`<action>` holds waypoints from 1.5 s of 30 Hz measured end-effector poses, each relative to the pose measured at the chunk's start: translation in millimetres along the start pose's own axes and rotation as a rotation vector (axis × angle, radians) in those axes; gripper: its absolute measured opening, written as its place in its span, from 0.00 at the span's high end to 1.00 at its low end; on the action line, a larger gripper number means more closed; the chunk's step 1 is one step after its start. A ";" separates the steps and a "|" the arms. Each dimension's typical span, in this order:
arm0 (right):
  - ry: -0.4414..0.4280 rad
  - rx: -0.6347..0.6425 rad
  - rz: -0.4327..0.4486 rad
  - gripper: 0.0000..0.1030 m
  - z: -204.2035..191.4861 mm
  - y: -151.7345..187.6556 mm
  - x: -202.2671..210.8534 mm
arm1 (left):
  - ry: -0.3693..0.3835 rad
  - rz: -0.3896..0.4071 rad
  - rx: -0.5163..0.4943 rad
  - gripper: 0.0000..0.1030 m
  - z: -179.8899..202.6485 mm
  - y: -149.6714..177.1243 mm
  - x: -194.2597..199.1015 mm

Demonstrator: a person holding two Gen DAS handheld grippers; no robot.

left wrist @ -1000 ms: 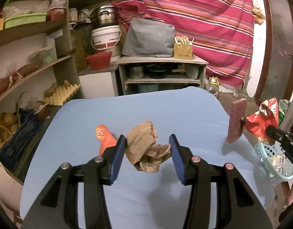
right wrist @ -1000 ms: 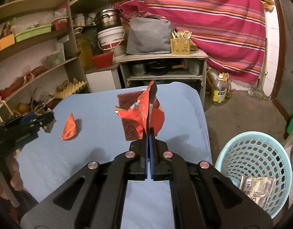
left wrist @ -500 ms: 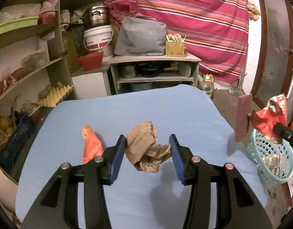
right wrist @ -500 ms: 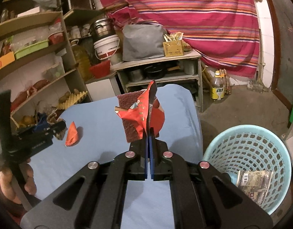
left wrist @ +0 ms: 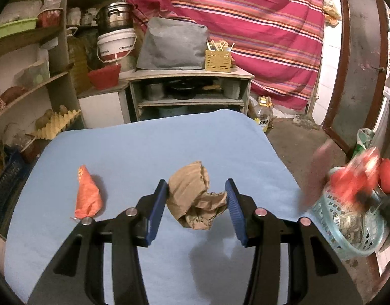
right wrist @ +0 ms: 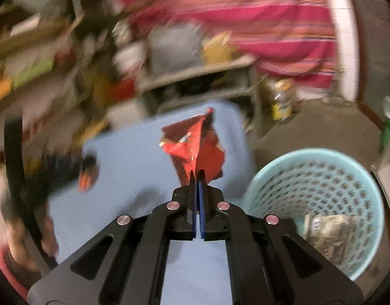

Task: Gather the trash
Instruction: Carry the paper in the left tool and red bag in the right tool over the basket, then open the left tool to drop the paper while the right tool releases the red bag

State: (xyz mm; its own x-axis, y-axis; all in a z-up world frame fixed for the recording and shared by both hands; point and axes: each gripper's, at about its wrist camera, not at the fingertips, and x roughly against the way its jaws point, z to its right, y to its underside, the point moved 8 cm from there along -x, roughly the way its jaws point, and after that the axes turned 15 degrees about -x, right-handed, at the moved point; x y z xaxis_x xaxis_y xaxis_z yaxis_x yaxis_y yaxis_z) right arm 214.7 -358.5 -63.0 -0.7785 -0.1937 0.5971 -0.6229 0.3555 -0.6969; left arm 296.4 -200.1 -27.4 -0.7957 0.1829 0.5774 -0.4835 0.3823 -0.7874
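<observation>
Carrying trash toward the basket at lower right.
A red wrapper is clamped in the right gripper; crumpled brown paper is held by the left gripper. Next, release over the basket seems called for.

Home storeroom-kitchen | wooden shelves stacked with egg trays, tubs | steel pot atop white bucket | low cabinet holding pans | striped cloth as backdrop | bare earthen floor
</observation>
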 end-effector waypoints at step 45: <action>0.357 -0.301 0.201 0.97 211.0 -27.9 101.9 | 0.369 0.035 -0.220 0.47 262.0 -61.3 -34.0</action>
State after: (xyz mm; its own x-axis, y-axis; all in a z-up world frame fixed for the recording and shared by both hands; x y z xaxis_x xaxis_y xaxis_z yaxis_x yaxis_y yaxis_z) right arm 136.4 -581.1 -66.5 -0.7732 0.2116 0.5978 -0.3726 0.6113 -0.6982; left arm 257.5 -467.0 -55.3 -0.6068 0.4959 0.6212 -0.3376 0.5467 -0.7663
